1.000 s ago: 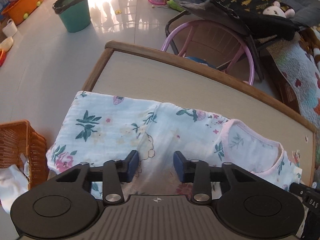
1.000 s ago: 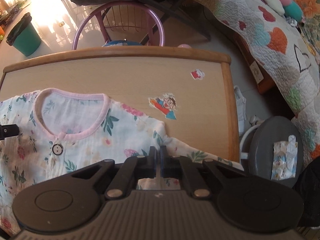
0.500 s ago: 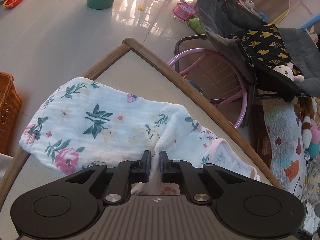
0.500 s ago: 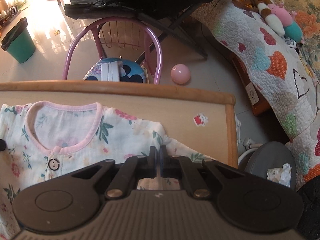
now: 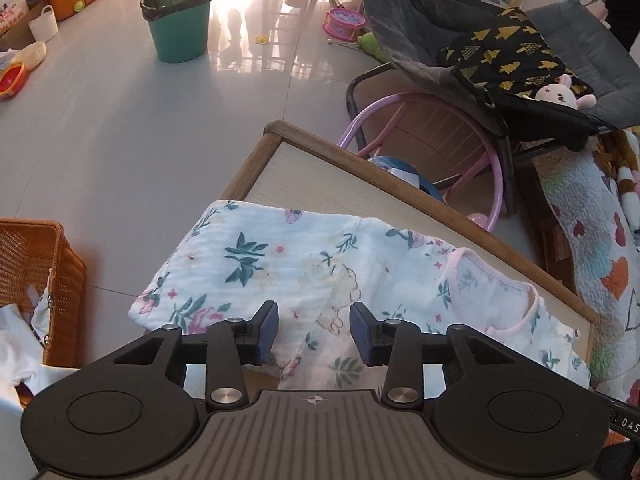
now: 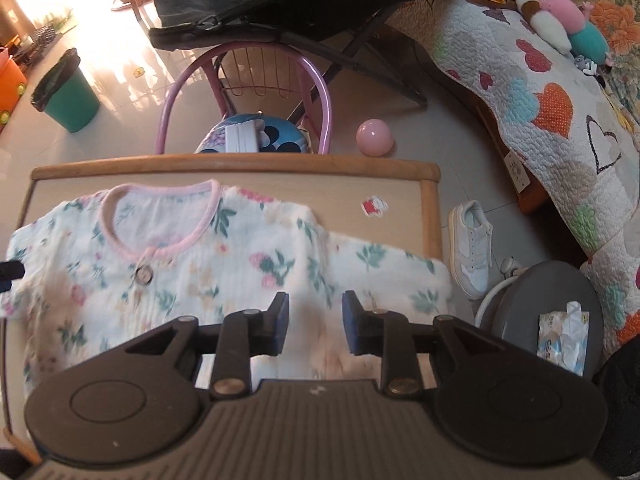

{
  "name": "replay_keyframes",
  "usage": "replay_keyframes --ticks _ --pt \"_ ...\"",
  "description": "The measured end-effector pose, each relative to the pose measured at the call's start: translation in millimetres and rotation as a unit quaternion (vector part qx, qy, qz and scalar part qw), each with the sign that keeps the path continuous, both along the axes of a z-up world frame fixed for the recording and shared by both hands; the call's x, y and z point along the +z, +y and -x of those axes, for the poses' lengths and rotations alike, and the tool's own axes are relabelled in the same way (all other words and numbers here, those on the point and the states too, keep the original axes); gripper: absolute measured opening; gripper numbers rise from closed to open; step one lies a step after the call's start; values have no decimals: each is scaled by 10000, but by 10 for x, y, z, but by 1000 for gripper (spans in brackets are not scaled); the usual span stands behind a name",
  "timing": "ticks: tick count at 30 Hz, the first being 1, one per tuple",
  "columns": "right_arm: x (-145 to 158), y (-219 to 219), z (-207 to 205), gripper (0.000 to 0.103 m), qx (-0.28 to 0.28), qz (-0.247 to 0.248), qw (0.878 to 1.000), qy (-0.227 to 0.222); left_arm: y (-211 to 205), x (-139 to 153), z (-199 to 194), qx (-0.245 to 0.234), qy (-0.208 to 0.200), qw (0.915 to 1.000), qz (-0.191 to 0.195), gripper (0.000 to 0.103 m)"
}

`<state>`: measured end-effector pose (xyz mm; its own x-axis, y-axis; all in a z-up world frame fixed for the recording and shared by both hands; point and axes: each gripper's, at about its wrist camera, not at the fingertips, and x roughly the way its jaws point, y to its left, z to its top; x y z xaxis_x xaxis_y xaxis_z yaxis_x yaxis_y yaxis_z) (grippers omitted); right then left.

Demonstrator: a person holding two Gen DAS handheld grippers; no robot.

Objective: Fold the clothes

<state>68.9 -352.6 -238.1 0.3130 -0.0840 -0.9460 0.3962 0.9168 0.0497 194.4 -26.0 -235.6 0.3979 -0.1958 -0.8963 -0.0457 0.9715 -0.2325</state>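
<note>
Flowery baby top point(image 5: 304, 276) spread flat on the worktop point(image 5: 340, 184), left gripper point(image 5: 314, 330) and right gripper point(image 6: 314, 322) above it, both jaws just opened, holding nothing

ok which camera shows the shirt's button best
The right wrist view: the button sits in plain sight just below the pink collar, though slightly blurred. The left wrist view shows the collar's edge but no button.

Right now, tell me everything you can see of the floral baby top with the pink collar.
The floral baby top with the pink collar is white, crinkly, cotton-like cloth printed with teal leaves and pink flowers. It has a round pink-trimmed neckline with one button below. It lies spread front-up on the wooden-rimmed table, both sleeves outstretched and overhanging the table's ends. Both grippers have just been opening, with cloth showing between their jaws, ungripped.
</note>
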Motion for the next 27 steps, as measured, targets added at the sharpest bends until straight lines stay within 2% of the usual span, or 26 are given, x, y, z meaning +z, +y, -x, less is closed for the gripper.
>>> replay_keyframes --ticks 5,8,12,15,19,21,23,27 --pt "113 426 518 28 309 -370 9988 -75 88 103 433 -543 166 9982 195 48" --pt "43 891 800 25 477 -586 9971 -35 97 -28 765 -779 474 9953 315 48" --pt "-92 1331 1043 18 494 -878 9949 -47 107 -236 1153 -798 783 9936 150 48" --pt "-137 1558 1108 18 494 -1010 9936 -81 121 -311 1363 -880 850 9924 113 48" --pt "-182 1791 1070 18 516 -944 9942 -25 140 -420 1535 -924 1018 9903 198 47" --pt "-213 1880 1020 18 526 -816 9953 30 129 -418 1595 -987 880 9912 114 49" --pt "-247 1940 986 19 533 -602 9967 86 74 -420 1594 -1060 908 9902 51 49" --pt "-318 1992 974 19 580 -465 9970 206 34 -440 1602 -1090 984 9889 218 50"
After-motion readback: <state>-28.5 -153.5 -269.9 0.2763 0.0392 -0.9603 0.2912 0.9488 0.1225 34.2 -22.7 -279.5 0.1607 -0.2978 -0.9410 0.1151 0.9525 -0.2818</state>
